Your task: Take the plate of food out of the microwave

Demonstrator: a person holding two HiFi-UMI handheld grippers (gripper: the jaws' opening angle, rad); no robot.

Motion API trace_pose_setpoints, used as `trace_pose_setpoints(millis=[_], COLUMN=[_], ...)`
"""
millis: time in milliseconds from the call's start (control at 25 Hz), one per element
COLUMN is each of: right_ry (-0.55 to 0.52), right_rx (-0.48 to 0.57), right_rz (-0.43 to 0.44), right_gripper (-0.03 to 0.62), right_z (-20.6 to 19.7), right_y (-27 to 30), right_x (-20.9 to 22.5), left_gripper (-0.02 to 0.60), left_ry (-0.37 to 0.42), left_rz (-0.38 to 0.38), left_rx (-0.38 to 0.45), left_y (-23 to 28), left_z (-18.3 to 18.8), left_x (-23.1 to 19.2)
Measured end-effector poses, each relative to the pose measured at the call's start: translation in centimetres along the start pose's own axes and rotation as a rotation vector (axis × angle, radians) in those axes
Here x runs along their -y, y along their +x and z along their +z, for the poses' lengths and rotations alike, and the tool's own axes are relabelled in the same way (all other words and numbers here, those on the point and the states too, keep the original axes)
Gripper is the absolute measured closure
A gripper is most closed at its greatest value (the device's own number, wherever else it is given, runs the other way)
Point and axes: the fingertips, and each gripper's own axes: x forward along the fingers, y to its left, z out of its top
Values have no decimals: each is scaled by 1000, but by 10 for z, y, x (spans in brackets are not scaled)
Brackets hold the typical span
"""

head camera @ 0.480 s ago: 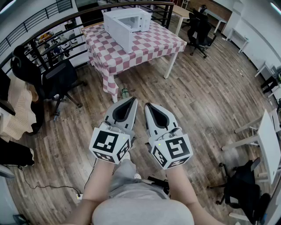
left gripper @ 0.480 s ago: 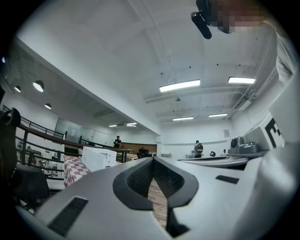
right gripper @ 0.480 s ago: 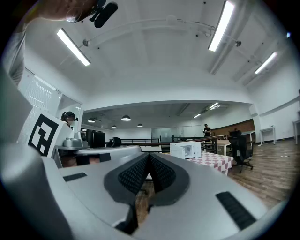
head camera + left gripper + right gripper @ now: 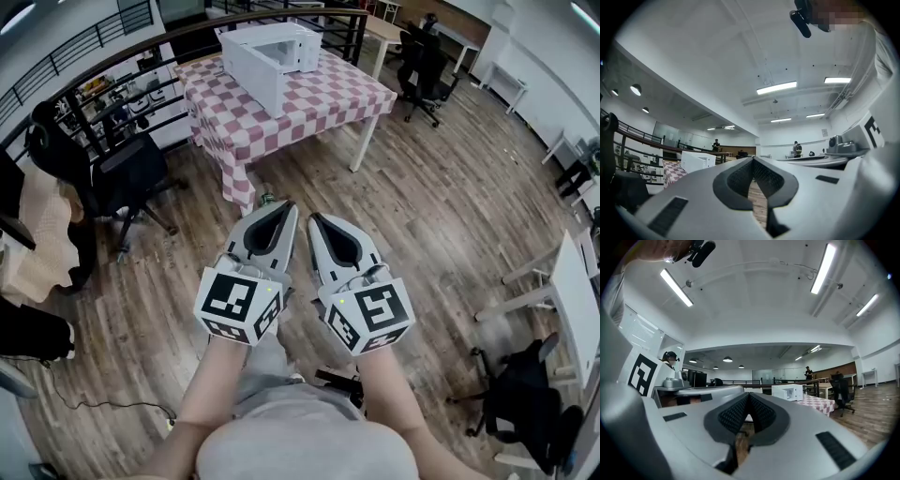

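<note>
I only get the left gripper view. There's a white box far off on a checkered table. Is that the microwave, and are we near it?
Observer: It's the microwave, on the checked table. In the head view a long stretch of wood floor lies between the table and the left gripper, so we're not near.
Operator: Is my other gripper holding something?
Observer: No. The right gripper has its jaws shut together in its own view, with nothing between them.
Operator: Anything I might bump into?
Observer: A black office chair stands left of the table, off the straight line ahead.
</note>
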Motion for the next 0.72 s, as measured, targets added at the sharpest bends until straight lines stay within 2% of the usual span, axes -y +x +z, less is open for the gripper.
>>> trace_pose_setpoints(millis=[120,360,720], right_ry=[-8,19,41], right_rx=[-11,-10,-26], right_rz=[10,-24,-61], right_gripper=[568,568,568], right_z=[-4,-9,-19], right_y=[10,44,109], right_x=[0,18,52], left_gripper=[579,580,579], left_ry=[-6,-15,-42], left_rz=[1,6,-9], left_rx=[0,-10,8], left_y=[7,28,82], left_z=[-1,-8,-9], left_x=[-10,-41,-97])
